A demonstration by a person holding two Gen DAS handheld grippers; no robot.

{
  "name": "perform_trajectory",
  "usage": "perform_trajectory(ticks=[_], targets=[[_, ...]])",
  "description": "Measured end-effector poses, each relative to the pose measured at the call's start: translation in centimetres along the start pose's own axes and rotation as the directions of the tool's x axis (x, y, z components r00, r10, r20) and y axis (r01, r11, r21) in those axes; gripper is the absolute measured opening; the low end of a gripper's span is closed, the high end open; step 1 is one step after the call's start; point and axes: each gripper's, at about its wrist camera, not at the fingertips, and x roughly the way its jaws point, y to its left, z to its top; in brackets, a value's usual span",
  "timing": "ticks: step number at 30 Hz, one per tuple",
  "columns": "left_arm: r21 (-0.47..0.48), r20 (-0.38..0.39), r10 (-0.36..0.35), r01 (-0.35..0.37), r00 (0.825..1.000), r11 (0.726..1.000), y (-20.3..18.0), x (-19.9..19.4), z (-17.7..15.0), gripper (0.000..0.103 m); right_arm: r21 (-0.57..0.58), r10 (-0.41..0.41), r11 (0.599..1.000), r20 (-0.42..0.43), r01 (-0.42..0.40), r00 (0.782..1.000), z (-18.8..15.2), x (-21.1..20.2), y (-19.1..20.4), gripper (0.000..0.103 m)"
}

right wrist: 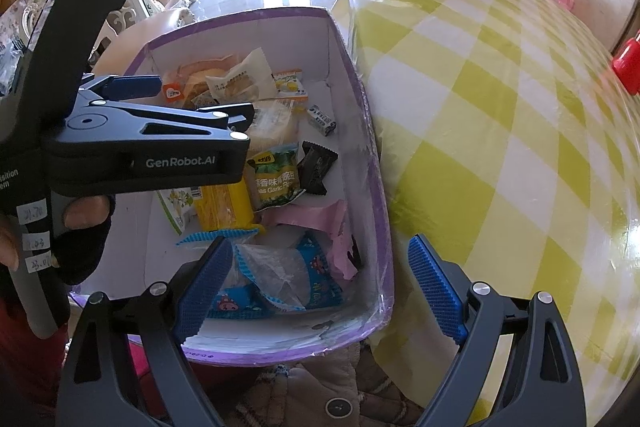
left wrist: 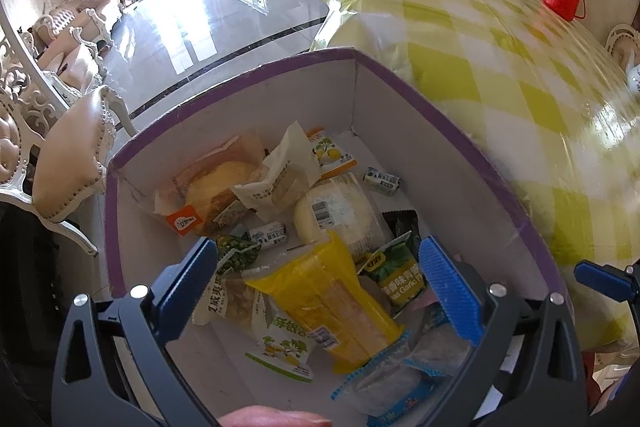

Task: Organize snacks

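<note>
Both hand-held grippers released, empty: left hand-held gripper (left wrist: 320,291) over snack box (left wrist: 460,131). Right hand-held gripper (right wrist: 320,287) at box edge beside table (right wrist: 500,127).

"GenRobot.AI" on the left tool (right wrist: 176,97), "Garlic" on green pea packet (right wrist: 276,177)

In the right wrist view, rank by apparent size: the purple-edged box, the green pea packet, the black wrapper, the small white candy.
1. Purple-edged box
2. Green pea packet
3. Black wrapper
4. Small white candy, though it lies farther from the camera, so this last rank is unsure.
</note>
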Motion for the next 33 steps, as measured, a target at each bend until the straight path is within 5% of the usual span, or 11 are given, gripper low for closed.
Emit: perform_trajectory(ticks=[33], targets=[[0.005,-0.012,-0.007,0.007,1.000,1.000,-0.34,0.59,-0.29,0.101,-0.006,-0.005,1.000,0.001,0.005,1.000,-0.02,0.15,0.20,0.087]])
